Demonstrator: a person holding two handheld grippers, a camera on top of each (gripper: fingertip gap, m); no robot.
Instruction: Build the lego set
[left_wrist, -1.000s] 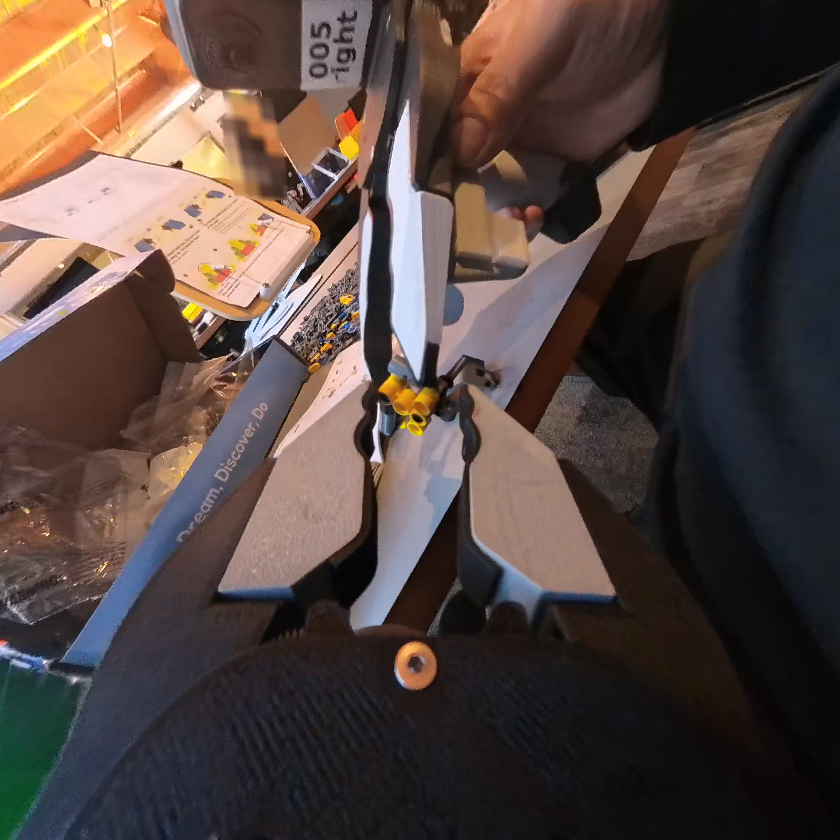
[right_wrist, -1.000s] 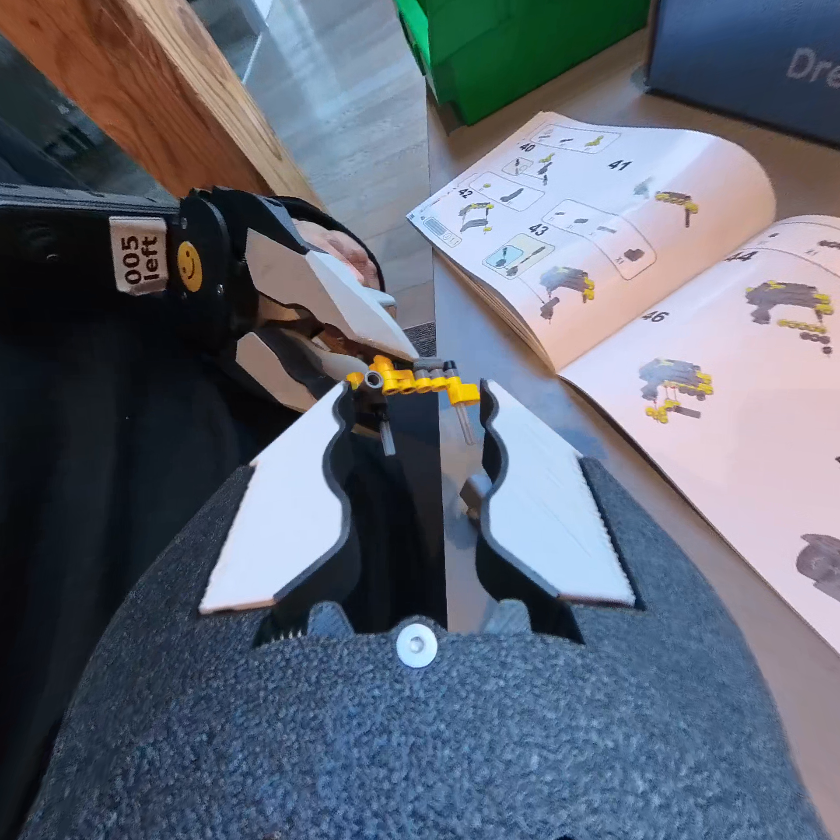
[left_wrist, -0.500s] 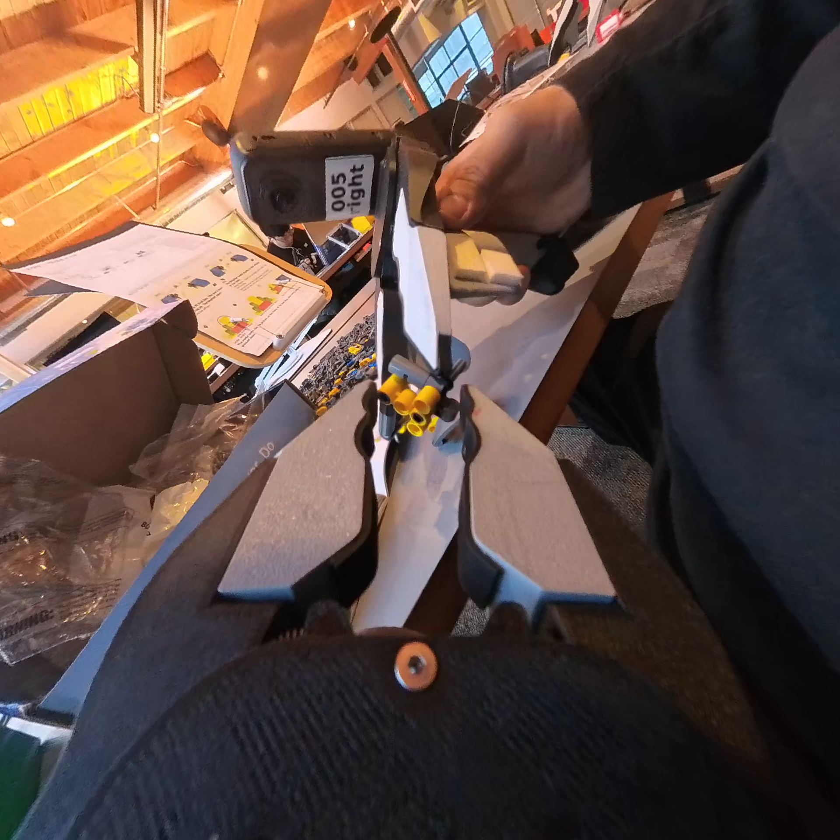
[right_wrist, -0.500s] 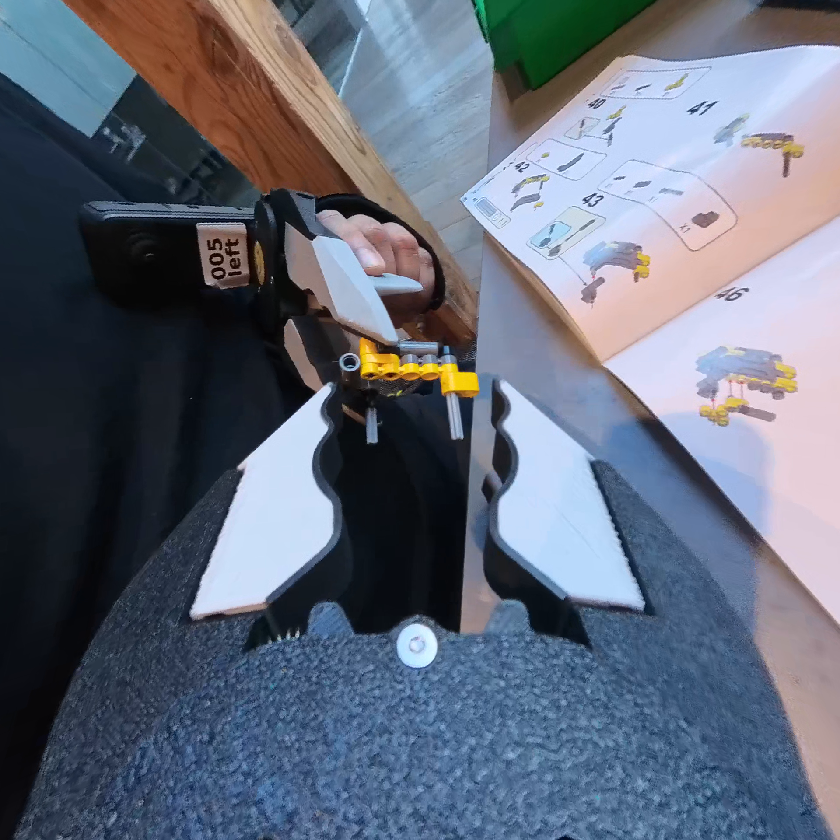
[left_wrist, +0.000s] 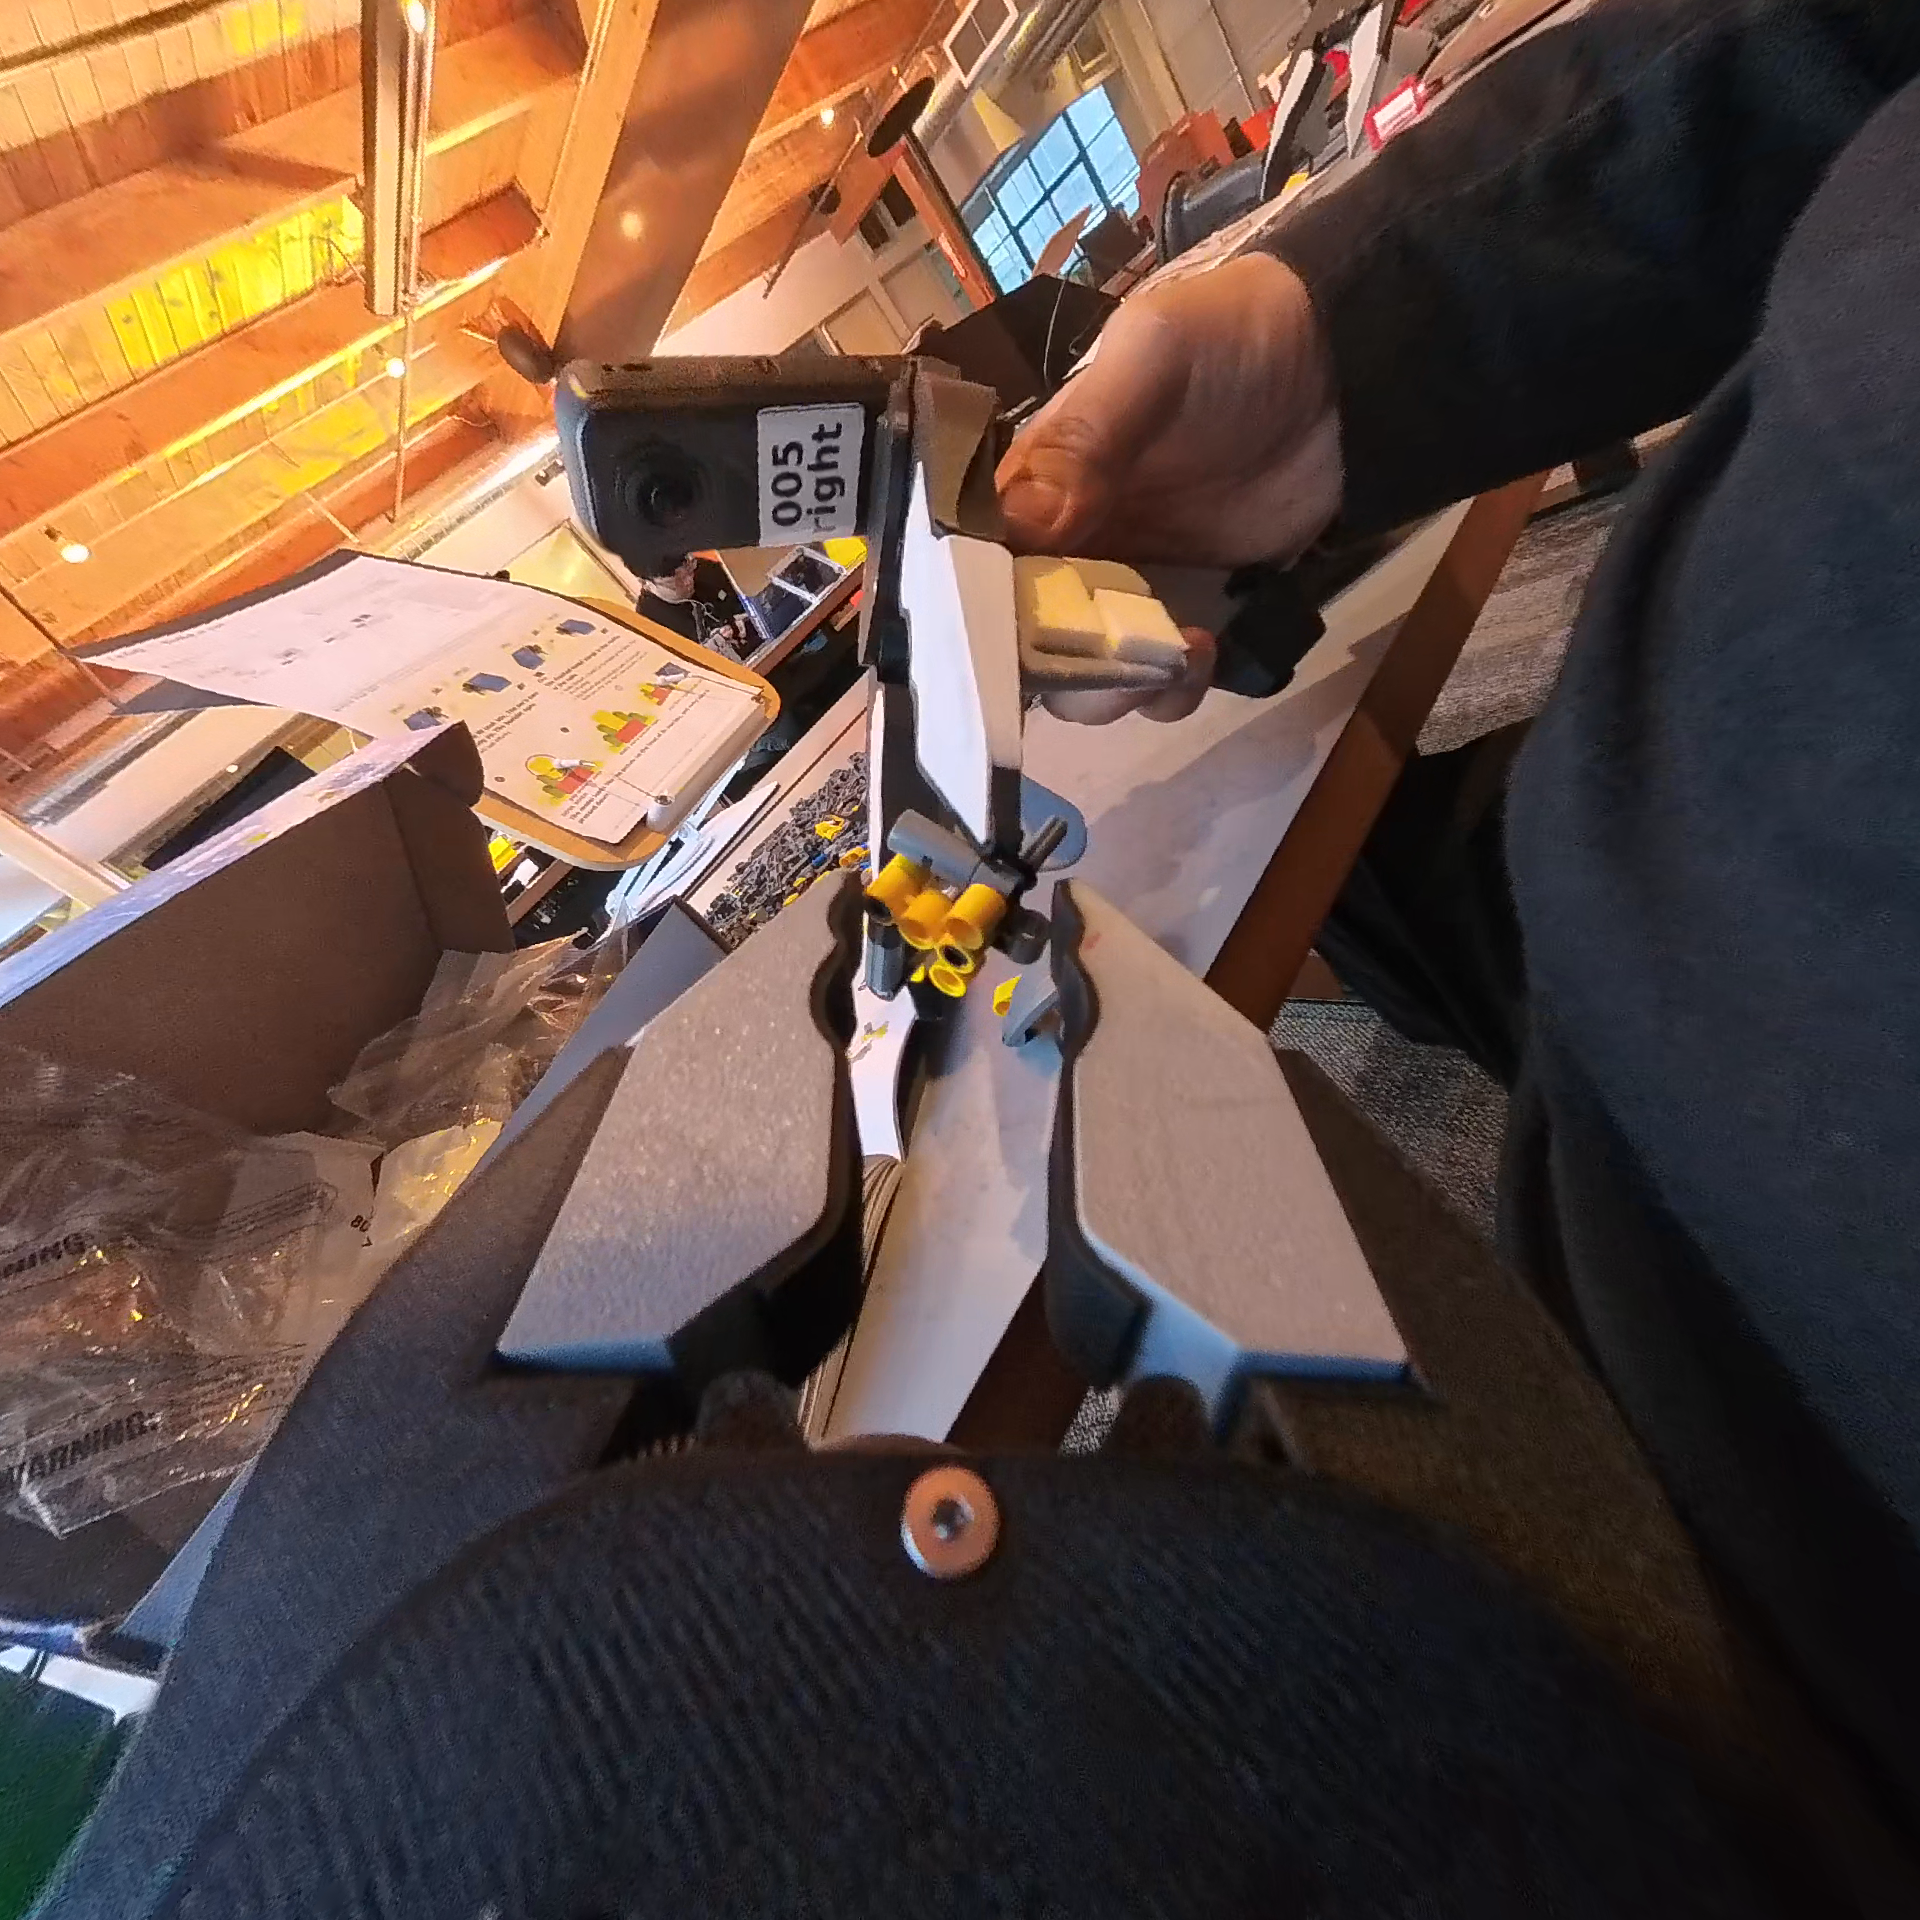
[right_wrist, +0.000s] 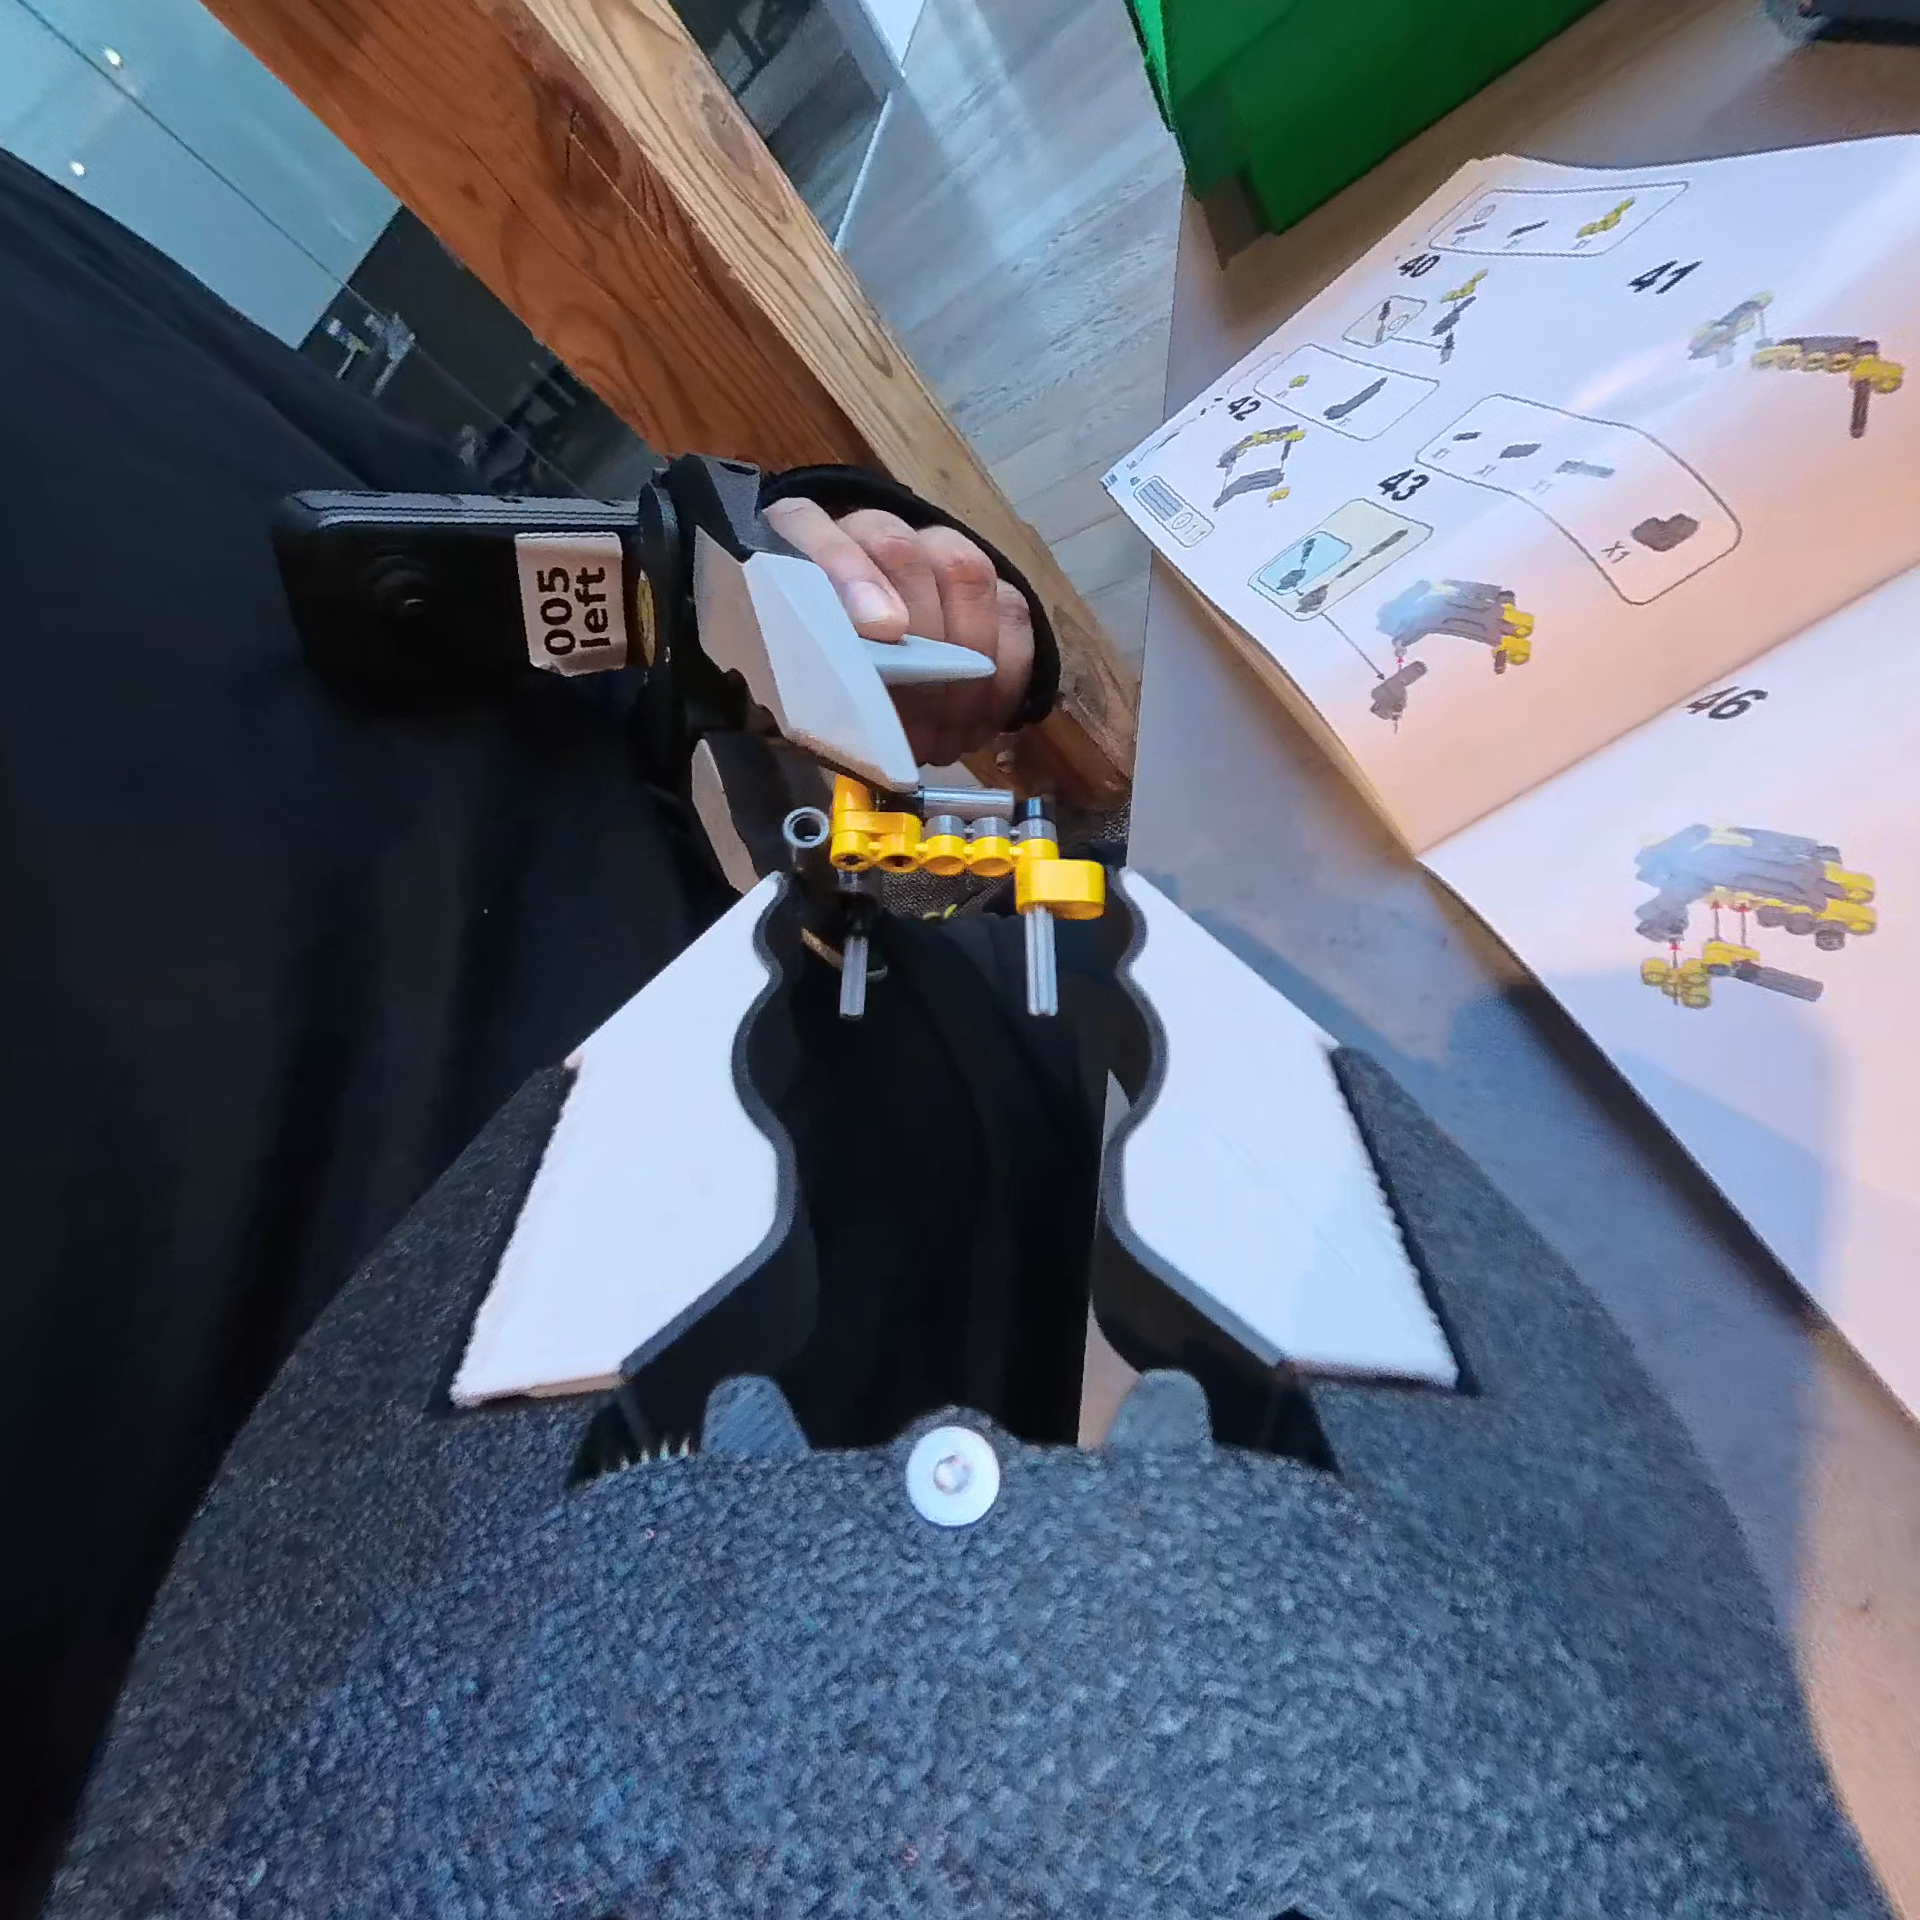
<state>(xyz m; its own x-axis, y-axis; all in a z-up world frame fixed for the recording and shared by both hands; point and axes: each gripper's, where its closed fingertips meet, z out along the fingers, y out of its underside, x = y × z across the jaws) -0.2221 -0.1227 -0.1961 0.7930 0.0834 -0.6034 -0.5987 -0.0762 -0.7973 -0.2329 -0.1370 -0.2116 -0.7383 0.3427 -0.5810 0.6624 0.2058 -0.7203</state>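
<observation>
A small yellow and grey brick assembly hangs in the air just off the table edge. My left gripper is shut on it. In the right wrist view the assembly shows a row of yellow pieces with two grey axles pointing down, and the left gripper's upper finger presses on its yellow end. My right gripper brackets the assembly with its jaws a little wider than it, so it is open. It comes down from above in the left wrist view.
An open instruction booklet lies on the grey table, with a green bin behind it. A wooden beam runs at the left. A cardboard box, plastic bags and a pile of small parts lie beyond. Less than 4 cm separates the two grippers' tips.
Both grippers have risen together with the assembly and tilted upward. The right jaws have parted slightly, leaving a small gap beside the assembly. The axles now hang straighter.
</observation>
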